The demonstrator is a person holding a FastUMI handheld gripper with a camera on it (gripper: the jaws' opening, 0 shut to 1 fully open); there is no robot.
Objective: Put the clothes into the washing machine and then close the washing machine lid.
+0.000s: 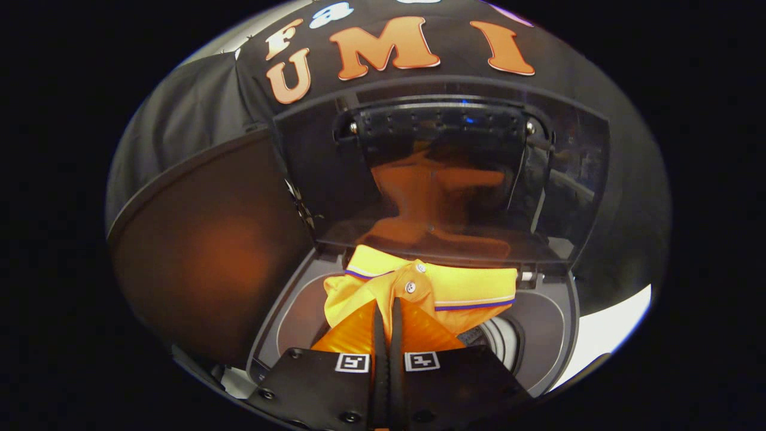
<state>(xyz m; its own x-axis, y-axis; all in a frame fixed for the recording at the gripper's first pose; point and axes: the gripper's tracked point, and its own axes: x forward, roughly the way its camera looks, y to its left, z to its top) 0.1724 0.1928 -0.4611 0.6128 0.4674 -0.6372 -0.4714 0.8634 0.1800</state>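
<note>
An orange polo shirt [419,290] with a striped collar and white buttons hangs over the open top of the washing machine [541,326]. My gripper [387,311] is shut on the shirt, both fingers pinched together on its fabric just below the collar. The shirt hangs above the round drum opening [505,344], whose metal wall shows to the right of the fingers. The machine's dark glass lid [443,179] stands upright behind the shirt and mirrors it in orange.
A dark rounded panel [203,263] stands close on the left of the machine. Black cloth [179,120] hangs behind and to the left. A white surface [610,329] shows to the right of the machine's rim.
</note>
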